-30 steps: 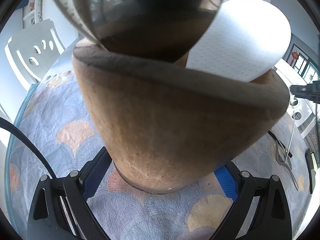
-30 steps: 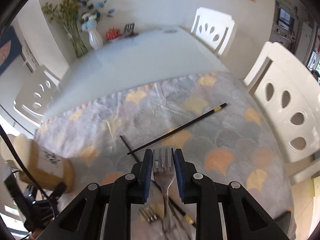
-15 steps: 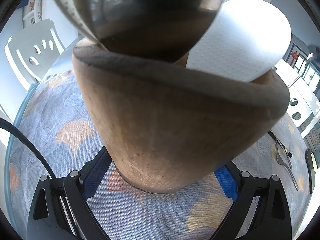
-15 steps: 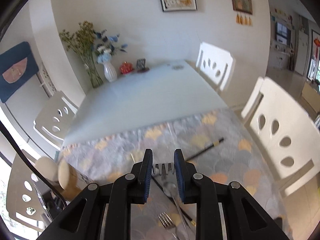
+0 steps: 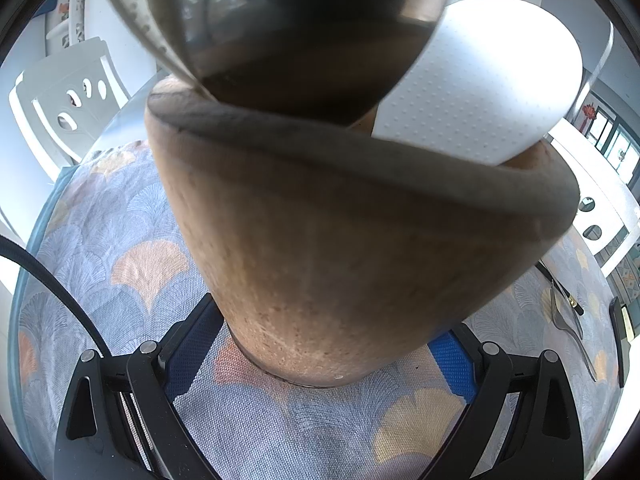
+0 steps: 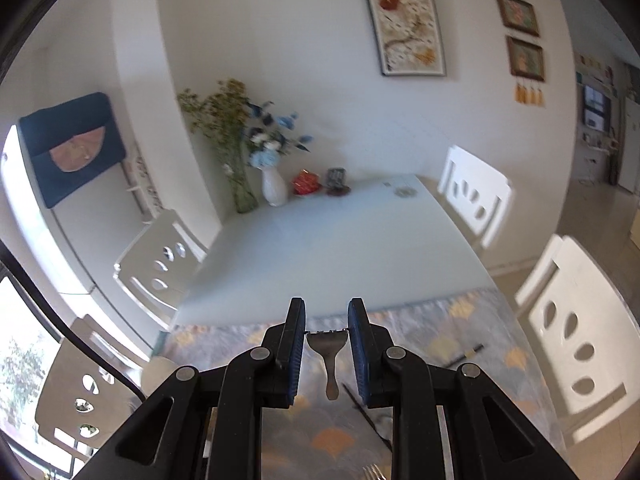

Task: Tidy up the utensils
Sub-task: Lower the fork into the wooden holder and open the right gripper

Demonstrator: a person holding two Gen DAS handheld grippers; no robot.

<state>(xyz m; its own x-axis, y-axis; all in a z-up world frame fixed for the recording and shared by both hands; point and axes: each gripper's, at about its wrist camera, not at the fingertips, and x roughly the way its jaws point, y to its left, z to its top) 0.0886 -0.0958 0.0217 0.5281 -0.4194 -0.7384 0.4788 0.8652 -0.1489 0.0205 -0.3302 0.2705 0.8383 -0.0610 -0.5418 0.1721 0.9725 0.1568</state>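
A slim silver metal fork [image 6: 327, 354] is pinched across its head between the blue pads of the right gripper [image 6: 327, 322], tines level with the fingertips and handle hanging down toward the camera, lifted clear of the fan-patterned grey, peach and yellow tablecloth [image 6: 448, 332]. Only the right wrist view shows this grip, along with a black chopstick [image 6: 466, 355] lying on the cloth to the right, the tines of a second fork [image 6: 374, 472] at the bottom edge, and the white glass table [image 6: 320, 248] with a white vase of blue flowers [image 6: 274, 184] at its far end.

The left wrist view shows instead a round brown cork-textured utensil holder [image 5: 340, 248] standing on the cloth, filling most of the picture, with the left gripper [image 5: 320, 360] closed on its base, blue pads against either side. A large dark metal ladle bowl [image 5: 296, 28] and a white dotted spatula head [image 5: 480, 80] stick up out of the holder. At the far right edge another silver utensil [image 5: 568, 328] lies on the cloth.
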